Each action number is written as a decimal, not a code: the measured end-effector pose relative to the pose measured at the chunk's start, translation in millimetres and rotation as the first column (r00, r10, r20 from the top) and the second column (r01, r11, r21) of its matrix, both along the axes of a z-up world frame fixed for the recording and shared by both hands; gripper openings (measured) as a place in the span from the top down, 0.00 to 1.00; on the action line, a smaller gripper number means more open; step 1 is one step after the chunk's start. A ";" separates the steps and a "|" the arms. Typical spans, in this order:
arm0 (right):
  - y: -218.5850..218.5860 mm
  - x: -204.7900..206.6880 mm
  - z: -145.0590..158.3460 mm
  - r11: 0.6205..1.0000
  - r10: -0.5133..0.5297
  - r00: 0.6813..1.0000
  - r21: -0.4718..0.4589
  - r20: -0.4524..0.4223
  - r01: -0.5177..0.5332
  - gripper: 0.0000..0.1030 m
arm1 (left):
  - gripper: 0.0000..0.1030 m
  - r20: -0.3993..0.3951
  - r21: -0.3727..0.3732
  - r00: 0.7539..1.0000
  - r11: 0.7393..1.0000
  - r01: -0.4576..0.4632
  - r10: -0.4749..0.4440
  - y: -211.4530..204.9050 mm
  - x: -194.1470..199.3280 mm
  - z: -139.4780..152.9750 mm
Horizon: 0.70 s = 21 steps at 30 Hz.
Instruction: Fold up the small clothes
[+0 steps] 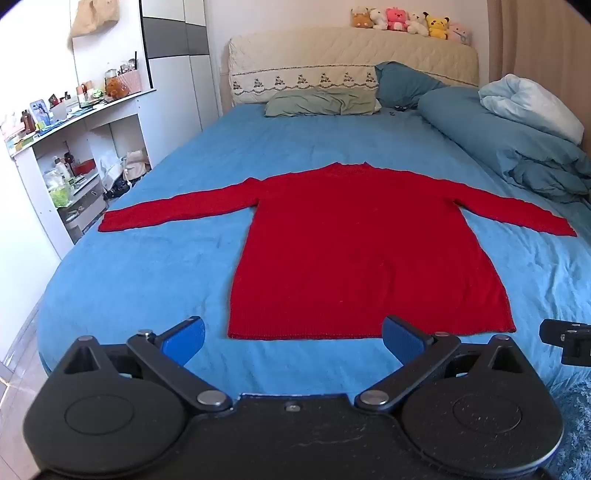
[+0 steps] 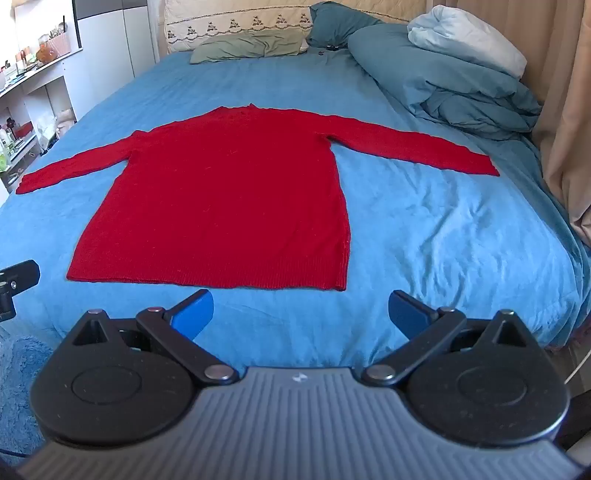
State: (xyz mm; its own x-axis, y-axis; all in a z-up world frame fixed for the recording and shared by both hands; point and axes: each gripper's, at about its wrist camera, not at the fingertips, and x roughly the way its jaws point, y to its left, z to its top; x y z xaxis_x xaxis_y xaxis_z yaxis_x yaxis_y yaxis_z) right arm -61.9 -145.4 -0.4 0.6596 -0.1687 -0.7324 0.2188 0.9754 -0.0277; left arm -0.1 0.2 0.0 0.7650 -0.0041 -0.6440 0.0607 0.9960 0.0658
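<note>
Left wrist view. Left gripper (image 1: 293,338) low in foreground, blue-padded fingers (image 1: 186,338) spread wide apart, nothing between them, poised above the near edge of the bed. Red knitted long-sleeved sweater (image 1: 362,251) spread flat on the blue bed sheet (image 1: 155,266), hem toward the camera, collar toward the headboard, both sleeves stretched out sideways. Hem just beyond the fingertips, not touching them. Part of the right gripper (image 1: 569,341) at the right edge, beside the hem corner; finger state not discernible here. Green pillow (image 1: 321,101) and bunched blue duvet (image 1: 517,147) at the far end, well apart from the sweater. Row of plush toys (image 1: 410,22) atop the cream quilted headboard (image 1: 351,59). Cluttered white shelf unit (image 1: 74,147) to the left of the bed.

Right wrist view. Right gripper (image 2: 301,314) in foreground, blue-padded fingers (image 2: 408,314) likewise wide apart and empty. Sweater (image 2: 229,192) flat on the sheet (image 2: 443,229), lying ahead and to the left, its right hem corner nearly in line with the gap between the fingers. Black piece of the left gripper (image 2: 16,284) at the left edge. Beige curtain (image 2: 565,110) along the right side of the bed.
</note>
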 end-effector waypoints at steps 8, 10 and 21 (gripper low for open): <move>0.3 1.3 1.1 1.000 0.001 1.000 0.002 0.006 -0.001 0.00 | 0.00 -0.012 0.000 1.000 1.000 0.007 -0.007 -6.2 5.6 0.1; 0.0 -0.5 2.6 1.000 0.000 1.000 0.001 0.009 0.000 0.00 | 0.00 -0.006 0.005 1.000 1.000 0.004 -0.004 -9.0 5.9 -0.4; 0.9 -0.4 3.4 1.000 0.002 1.000 0.006 0.014 -0.002 0.00 | 0.00 0.012 0.010 1.000 1.000 0.005 -0.005 -10.4 -0.3 3.8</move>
